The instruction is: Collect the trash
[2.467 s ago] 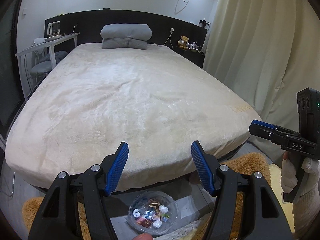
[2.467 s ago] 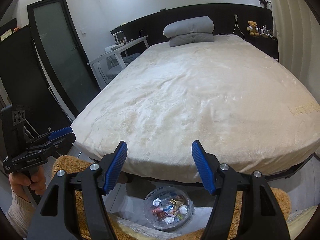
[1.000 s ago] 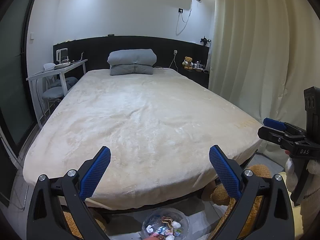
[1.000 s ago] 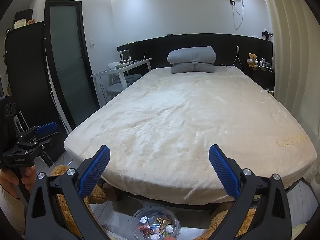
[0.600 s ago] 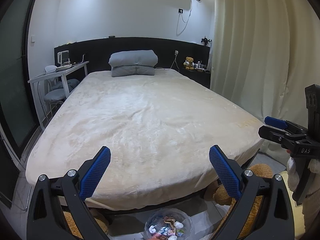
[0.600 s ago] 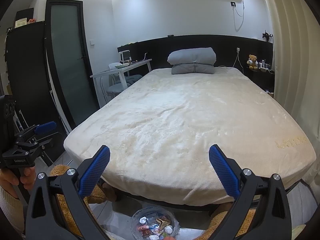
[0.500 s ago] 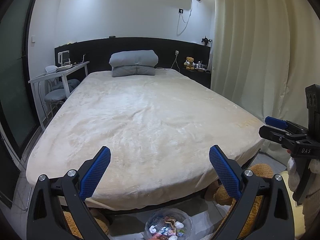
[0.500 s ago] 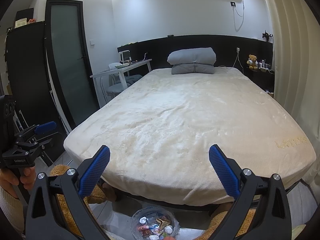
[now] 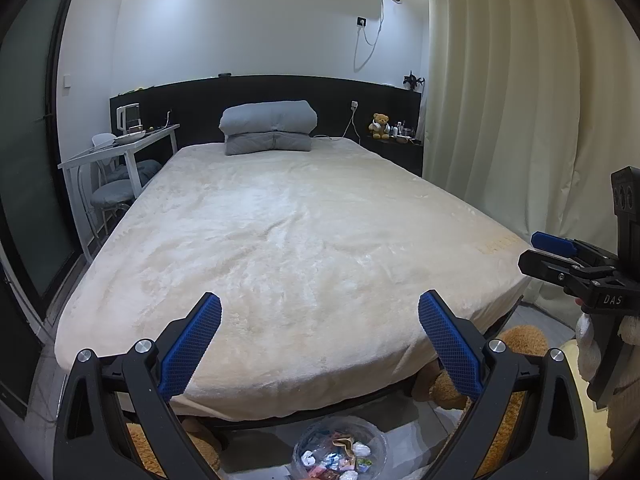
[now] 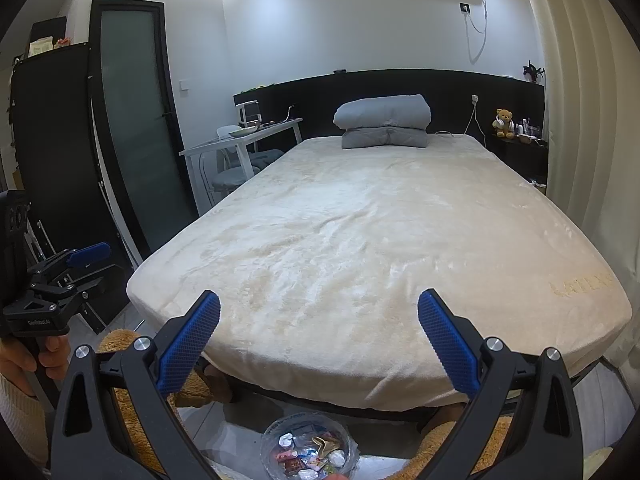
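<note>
Left gripper: I hold the left gripper [image 9: 320, 336] level over the foot of the bed [image 9: 304, 240], its blue pads spread wide and nothing between them.
Right gripper: the right gripper [image 10: 320, 332] is just as wide apart and empty; in the left view it shows at the far right edge, well apart from its partner.
Trash: small crumpled wrappers, white, blue, pink and tan, lie together in a clear bowl [image 10: 308, 454] on the floor, just below the near end of the bed and under both grippers. I cannot tell what each scrap is.
Bowl position: it sits low at the bottom edge of both views, partly cut off, with tan plush rugs [image 10: 132, 400] to its left and right.
Bed top: the cream blanket looks bare from here; only a folded grey quilt [image 9: 268, 128] rests at the far end by the headboard.
Surroundings: a white counter [image 9: 120, 152] with a chair stands far left, and a curtain [image 9: 520, 100] hangs along the right.
Step in hand: I judge the gathering to be largely done, since every scrap I can see is already in the bowl, and I am scanning the bed for leftovers.
Next move: I would tilt both grippers down toward the floor to bring the bowl fully into view, then check the rugs and the gap under the bed frame before closing on anything.
Caution: the bowl's thin clear rim looks easy to tip if nudged from one side.
</note>
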{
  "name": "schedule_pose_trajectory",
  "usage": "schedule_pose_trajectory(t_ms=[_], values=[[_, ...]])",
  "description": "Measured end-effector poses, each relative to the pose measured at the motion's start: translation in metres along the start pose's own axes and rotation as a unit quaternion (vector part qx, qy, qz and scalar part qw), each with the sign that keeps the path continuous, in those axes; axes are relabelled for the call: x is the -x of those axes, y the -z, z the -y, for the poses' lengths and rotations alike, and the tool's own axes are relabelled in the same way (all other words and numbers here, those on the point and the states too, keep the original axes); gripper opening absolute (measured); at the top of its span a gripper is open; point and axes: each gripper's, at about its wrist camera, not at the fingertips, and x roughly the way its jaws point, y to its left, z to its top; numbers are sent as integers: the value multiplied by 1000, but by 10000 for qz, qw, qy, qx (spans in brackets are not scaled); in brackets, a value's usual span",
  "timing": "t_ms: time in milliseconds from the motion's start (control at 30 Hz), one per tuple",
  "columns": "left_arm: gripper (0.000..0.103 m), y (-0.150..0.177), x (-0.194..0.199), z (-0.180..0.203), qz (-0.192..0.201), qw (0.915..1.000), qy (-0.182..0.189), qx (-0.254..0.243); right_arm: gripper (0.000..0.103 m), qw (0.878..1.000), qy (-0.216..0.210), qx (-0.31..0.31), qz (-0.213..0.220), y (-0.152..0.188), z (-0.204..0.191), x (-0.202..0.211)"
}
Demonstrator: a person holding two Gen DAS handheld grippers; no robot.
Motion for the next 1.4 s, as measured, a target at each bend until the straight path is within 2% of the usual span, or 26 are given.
schedule_pose_trajectory(t_ms=[1400], values=[[97, 3, 2, -8, -57, 10000, -12, -15, 98, 10000, -11, -5, -37, 3, 1, 0]])
